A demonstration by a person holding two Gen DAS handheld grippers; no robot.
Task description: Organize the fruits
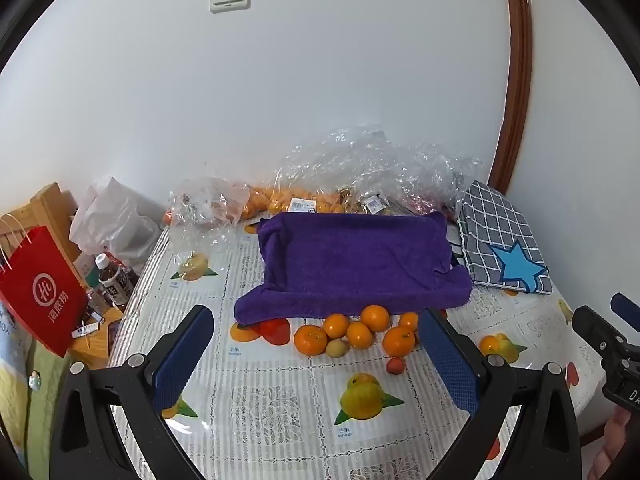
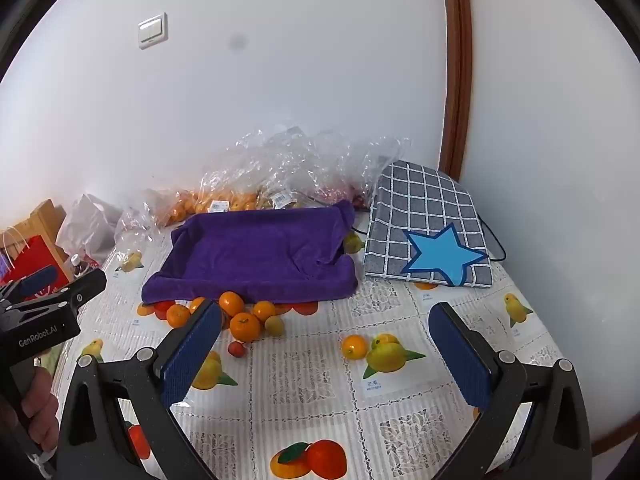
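Several loose oranges (image 1: 359, 334) (image 2: 244, 326) lie clustered on the table in front of a purple towel-lined tray (image 1: 352, 260) (image 2: 256, 256). A small green fruit (image 1: 336, 348) (image 2: 275, 325) and a small red fruit (image 1: 395, 365) (image 2: 237, 349) lie with them. One orange (image 2: 354, 346) (image 1: 489, 345) sits apart to the right. My left gripper (image 1: 316, 356) is open and empty, hovering in front of the cluster. My right gripper (image 2: 326, 354) is open and empty, above the lone orange.
Clear plastic bags of oranges (image 1: 288, 196) and crumpled wrap (image 2: 288, 160) line the wall behind the tray. A grey checked pad with a blue star (image 1: 504, 248) (image 2: 428, 236) lies at the right. A red paper bag (image 1: 40, 292) and bottles (image 1: 114, 280) stand off the table's left edge.
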